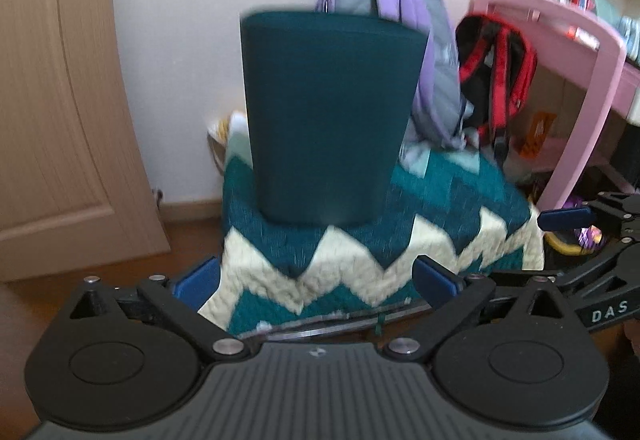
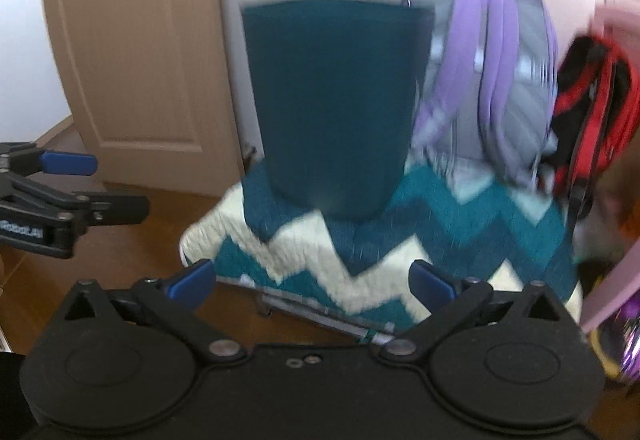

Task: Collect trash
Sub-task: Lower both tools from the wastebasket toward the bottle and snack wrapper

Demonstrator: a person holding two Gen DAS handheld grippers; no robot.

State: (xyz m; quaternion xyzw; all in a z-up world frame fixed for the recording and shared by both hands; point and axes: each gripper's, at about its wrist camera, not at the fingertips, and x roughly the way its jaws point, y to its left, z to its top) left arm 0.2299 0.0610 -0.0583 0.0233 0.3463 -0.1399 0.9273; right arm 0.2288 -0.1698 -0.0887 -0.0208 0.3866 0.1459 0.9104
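A dark teal bin (image 1: 330, 116) stands upright on a teal-and-cream zigzag quilt (image 1: 360, 256) that covers a low piece of furniture set on the wooden floor (image 1: 100, 272). The bin tapers toward its base and sits near the quilt's far left part. Nothing of its inside shows from either wrist view, and both views are blurred.

The left gripper (image 1: 316, 276) hovers near the quilt's front edge with its jaws spread wide and nothing between them; the blue pads (image 1: 198, 276) frame the quilt and touch nothing. The right gripper (image 2: 312, 282) is likewise wide open and empty, just in front of the quilt. Each gripper shows at the edge of the other's view, side by side and apart.

Behind the bin to the right, a purple and grey backpack (image 2: 484, 80) leans upright on the quilt, close against the bin's right side. Further right hangs a red and black bag (image 2: 592, 108) beside a pink surface (image 1: 560, 24). A tan door (image 2: 136, 52) stands to the left, against a white wall (image 1: 180, 40).
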